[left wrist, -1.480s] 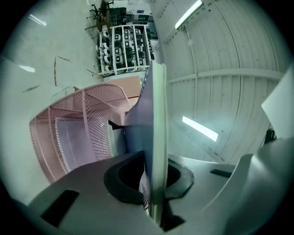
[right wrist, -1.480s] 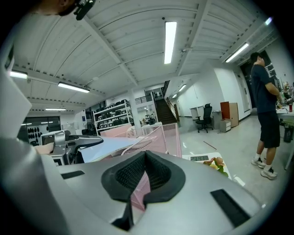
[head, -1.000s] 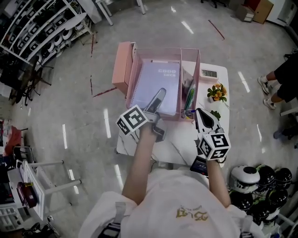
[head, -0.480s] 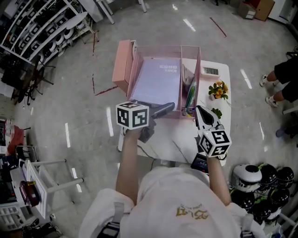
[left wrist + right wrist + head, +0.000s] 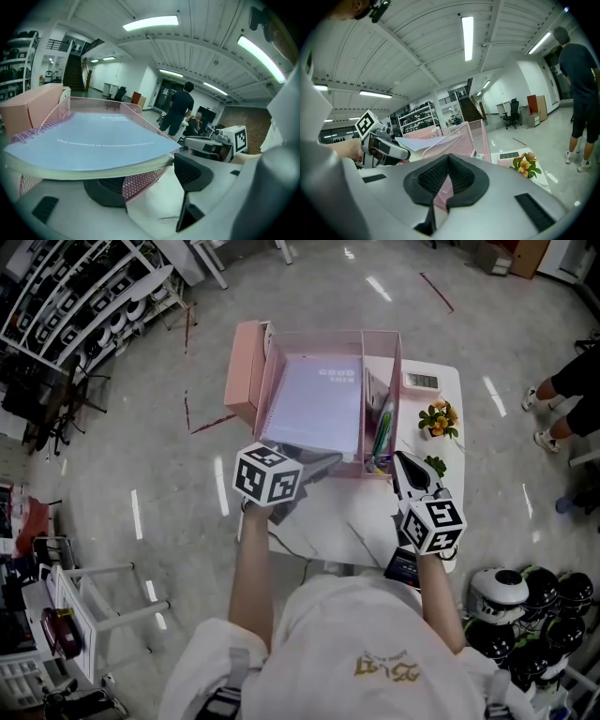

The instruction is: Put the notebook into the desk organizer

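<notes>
Counter (image 5: pixel 347 521): white, under both of your grippers. It carries everything, so the work stays low and close to you.
Desk organizer (image 5: pixel 266 395): pink mesh, straight ahead of both grippers. Its wide bay faces your left one and its narrow bay of pens (image 5: pixel 382 437) lies nearer your right.
Notebook (image 5: pixel 319 409): face up in the wide bay, its spiral on the side away from your right gripper. Its near end rides above the mesh wall closest to you, so I judge it laid in but not fully seated.
Left gripper (image 5: pixel 150 183): spread wide and pinching nothing. One pad sits under the notebook's near edge and the other stands off beside its corner, probably so you can support and nudge that end.
Right gripper (image 5: pixel 449 158): pressed together at the tips, right against the organizer's near corner on the pen side. That placement looks meant to steady the organizer.
Flowers (image 5: pixel 438 418): beyond your right gripper, clear of the bay.
Hard to tell: whether the lower left pad actually touches the notebook's underside.
Hard to tell: whether the pink mesh showing in the slit behind the right tips is nipped or only seen through it.
Hidden: the bay floor and how the notebook's far end sits.
</notes>
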The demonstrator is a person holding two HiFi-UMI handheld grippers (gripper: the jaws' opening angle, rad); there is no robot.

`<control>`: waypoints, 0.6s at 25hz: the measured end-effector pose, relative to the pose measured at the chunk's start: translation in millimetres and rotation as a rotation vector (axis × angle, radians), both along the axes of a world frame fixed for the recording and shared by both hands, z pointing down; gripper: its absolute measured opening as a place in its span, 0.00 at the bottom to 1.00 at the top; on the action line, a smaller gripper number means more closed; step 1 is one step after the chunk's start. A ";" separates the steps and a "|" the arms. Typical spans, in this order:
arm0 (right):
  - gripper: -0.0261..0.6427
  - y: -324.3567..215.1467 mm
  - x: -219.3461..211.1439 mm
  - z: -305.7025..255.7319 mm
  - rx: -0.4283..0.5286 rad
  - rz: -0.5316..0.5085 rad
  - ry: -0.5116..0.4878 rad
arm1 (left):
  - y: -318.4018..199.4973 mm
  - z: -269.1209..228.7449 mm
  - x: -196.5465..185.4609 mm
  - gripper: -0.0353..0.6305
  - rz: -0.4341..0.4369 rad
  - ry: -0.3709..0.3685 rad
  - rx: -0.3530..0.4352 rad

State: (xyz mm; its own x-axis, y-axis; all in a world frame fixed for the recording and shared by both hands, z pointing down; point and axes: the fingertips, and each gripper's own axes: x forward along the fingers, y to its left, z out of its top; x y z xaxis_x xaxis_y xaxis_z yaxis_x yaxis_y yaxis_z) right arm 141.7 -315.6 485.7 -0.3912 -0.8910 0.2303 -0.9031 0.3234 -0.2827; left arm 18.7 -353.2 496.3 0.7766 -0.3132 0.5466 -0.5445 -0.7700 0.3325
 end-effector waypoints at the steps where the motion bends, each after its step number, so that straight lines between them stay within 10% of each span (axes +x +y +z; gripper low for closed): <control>1: 0.06 -0.1 -0.4 -0.1 0.000 0.000 0.000 | 0.3 1.5 -0.3 0.55 -0.003 -0.006 0.003; 11: 0.06 2.2 -6.1 -1.7 0.004 0.007 0.006 | -1.4 2.5 -3.9 0.51 -0.100 -0.001 -0.046; 15: 0.06 6.1 -8.5 -3.1 0.006 0.012 0.007 | 5.0 -8.1 -1.6 0.47 -0.085 0.163 -0.220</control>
